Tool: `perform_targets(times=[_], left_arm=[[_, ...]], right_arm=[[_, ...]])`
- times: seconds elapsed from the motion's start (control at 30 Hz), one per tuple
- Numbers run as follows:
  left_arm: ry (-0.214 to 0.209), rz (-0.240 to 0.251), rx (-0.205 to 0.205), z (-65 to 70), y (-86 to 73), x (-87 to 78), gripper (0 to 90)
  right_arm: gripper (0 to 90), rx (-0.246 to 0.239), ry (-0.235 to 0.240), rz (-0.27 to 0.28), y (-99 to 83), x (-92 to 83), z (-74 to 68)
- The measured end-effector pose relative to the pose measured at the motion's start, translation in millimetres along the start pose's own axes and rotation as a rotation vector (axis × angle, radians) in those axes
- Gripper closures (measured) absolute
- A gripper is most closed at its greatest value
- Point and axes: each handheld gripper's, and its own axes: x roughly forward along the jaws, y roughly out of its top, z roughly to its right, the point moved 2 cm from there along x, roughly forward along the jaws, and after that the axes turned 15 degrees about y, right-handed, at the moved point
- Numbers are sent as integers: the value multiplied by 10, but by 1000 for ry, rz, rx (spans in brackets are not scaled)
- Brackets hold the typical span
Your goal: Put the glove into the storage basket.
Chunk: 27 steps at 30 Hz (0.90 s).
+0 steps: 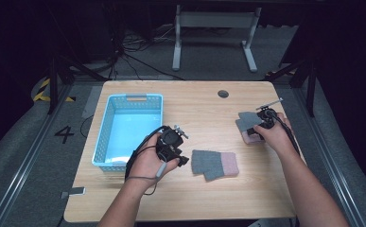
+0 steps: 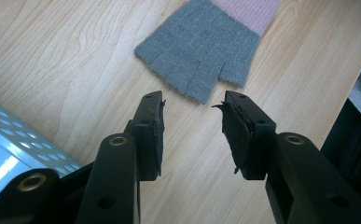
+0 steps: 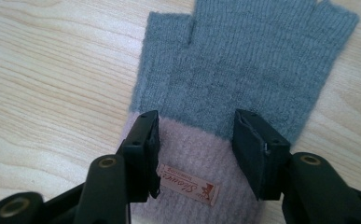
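A fingerless knit glove [image 3: 243, 70] is seen lying flat on the pale wood surface [image 3: 52, 70], grey hand part farther off, pink cuff nearer. The right gripper [image 3: 194, 140] is held spread over the cuff, one jaw at each side. A small sewn label [image 3: 187, 185] is noted between them.

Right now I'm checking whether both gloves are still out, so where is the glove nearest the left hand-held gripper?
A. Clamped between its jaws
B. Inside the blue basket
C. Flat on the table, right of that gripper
C: the grey and pink glove lies flat on the wooden table, just right of the left hand-held gripper, whose open jaws are off it.
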Motion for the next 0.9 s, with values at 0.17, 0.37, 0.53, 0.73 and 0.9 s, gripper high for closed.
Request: perform_targets(times=[0.17, 0.37, 0.53, 0.73, 0.9], left_arm=[[2, -2, -3, 4, -1, 3, 588], [1, -4, 2, 12, 1, 6, 587], [0, -6, 5, 12, 1, 11, 587], [1, -5, 1, 7, -2, 9, 586], [-1, -3, -1, 4, -2, 7, 585]], right_arm=[[516, 14, -2, -12, 24, 17, 1], [549, 19, -10, -28, 45, 34, -1], [609, 29, -4, -41, 63, 37, 3], [770, 19, 15, -23, 51, 35, 0], [808, 6, 24, -16, 41, 20, 1]])
